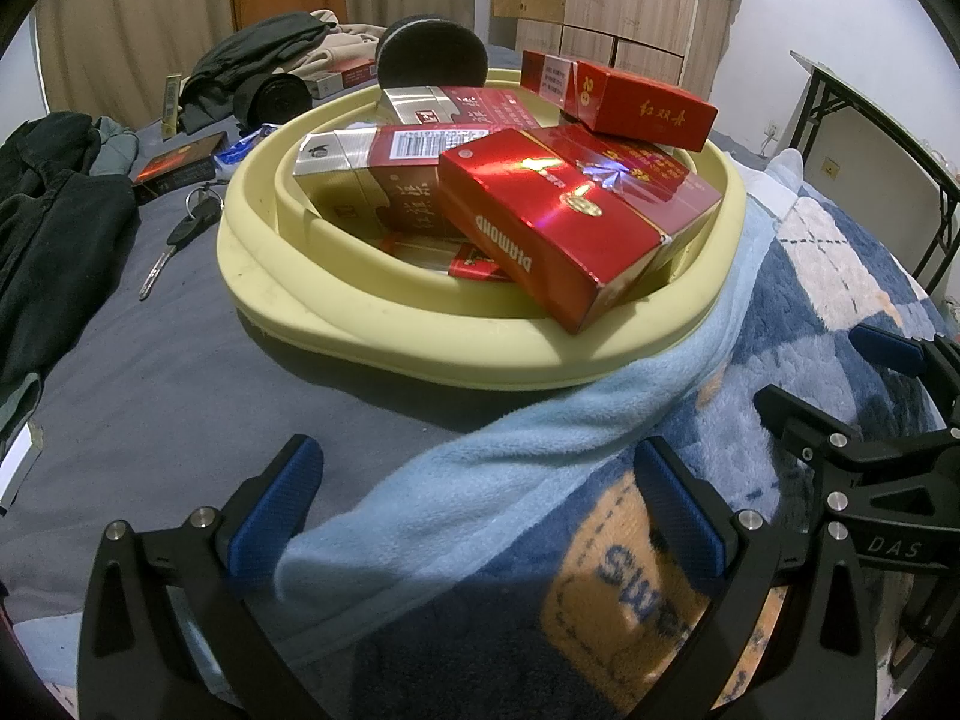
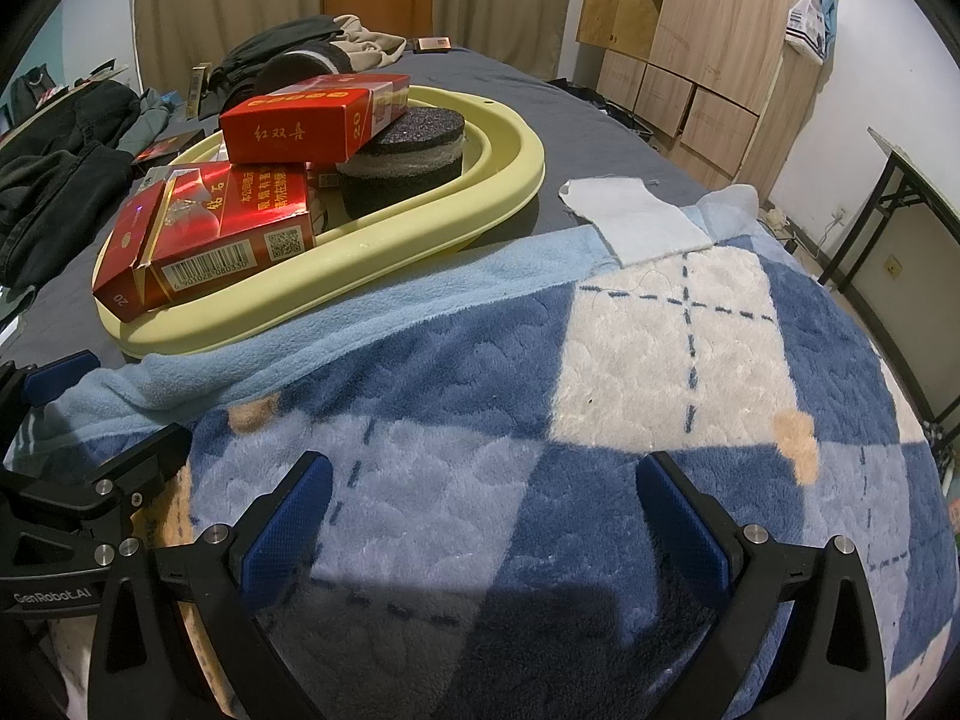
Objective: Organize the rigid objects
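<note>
The left gripper (image 1: 474, 504) & the right gripper (image 2: 483, 510) both sat low over the fuzzy blue blanket (image 2: 600, 420), side by side, jaws spread wide w/ nothing in them. The red cigarette packs (image 1: 576, 222) were piled in the yellow basin (image 1: 336, 324) on the bed, next to a round black sponge (image 2: 402, 162). One more pack (image 1: 177, 165) & some keys (image 1: 186, 228) lay on the gray sheet (image 1: 156, 372), just left of the basin.

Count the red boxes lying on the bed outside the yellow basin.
2 visible: a dark red box on the grey sheet left of the yellow basin, and another red box by the clothes behind it. Others may be hidden.
</note>
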A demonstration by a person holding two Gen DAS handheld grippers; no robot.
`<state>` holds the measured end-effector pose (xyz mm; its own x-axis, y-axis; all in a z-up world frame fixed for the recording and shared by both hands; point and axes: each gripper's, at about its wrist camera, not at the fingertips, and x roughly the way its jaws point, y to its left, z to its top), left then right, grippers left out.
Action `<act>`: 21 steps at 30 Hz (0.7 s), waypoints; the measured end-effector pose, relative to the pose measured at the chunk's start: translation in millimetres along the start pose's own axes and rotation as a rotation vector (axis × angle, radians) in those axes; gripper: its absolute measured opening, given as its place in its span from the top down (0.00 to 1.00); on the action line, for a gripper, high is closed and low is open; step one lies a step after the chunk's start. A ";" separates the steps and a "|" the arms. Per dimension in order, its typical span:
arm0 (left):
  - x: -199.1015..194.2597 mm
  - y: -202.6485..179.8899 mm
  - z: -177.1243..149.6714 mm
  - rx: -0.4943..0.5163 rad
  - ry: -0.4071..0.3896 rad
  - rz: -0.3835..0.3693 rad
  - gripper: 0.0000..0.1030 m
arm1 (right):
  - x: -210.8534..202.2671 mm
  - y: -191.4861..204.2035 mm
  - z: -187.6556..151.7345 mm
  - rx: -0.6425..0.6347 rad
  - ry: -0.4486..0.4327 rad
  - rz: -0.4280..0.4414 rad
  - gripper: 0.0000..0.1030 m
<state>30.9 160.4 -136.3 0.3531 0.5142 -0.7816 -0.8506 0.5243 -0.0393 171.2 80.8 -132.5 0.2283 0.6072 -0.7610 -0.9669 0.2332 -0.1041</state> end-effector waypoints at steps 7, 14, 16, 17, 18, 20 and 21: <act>0.1 -0.1 0.1 0.000 0.000 0.000 0.00 | 0.3 -0.5 0.2 0.000 0.000 0.000 0.00; 0.1 -0.1 0.2 0.000 0.000 0.000 0.00 | 0.1 -0.2 0.1 0.000 0.000 0.000 0.00; 1.1 -1.1 1.4 0.000 0.000 0.000 0.00 | 0.2 -0.4 0.1 0.000 0.000 0.000 0.00; 0.1 -0.2 0.1 0.000 0.000 0.000 0.00 | 0.6 -0.9 0.1 0.000 0.000 0.000 0.00; 0.0 0.0 0.0 0.000 0.000 0.000 0.00 | 0.0 -0.2 0.0 0.000 0.000 0.000 0.00; 0.1 -0.1 0.2 0.000 0.000 0.000 0.00 | 0.5 -0.8 0.2 0.000 0.000 0.000 0.00; 0.0 0.0 0.0 0.000 0.000 0.000 0.00 | 0.9 -1.3 0.1 0.000 0.000 0.000 0.00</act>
<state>30.9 160.4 -136.3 0.3532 0.5143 -0.7815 -0.8506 0.5244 -0.0393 172.7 81.1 -132.9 0.2282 0.6072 -0.7611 -0.9669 0.2332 -0.1038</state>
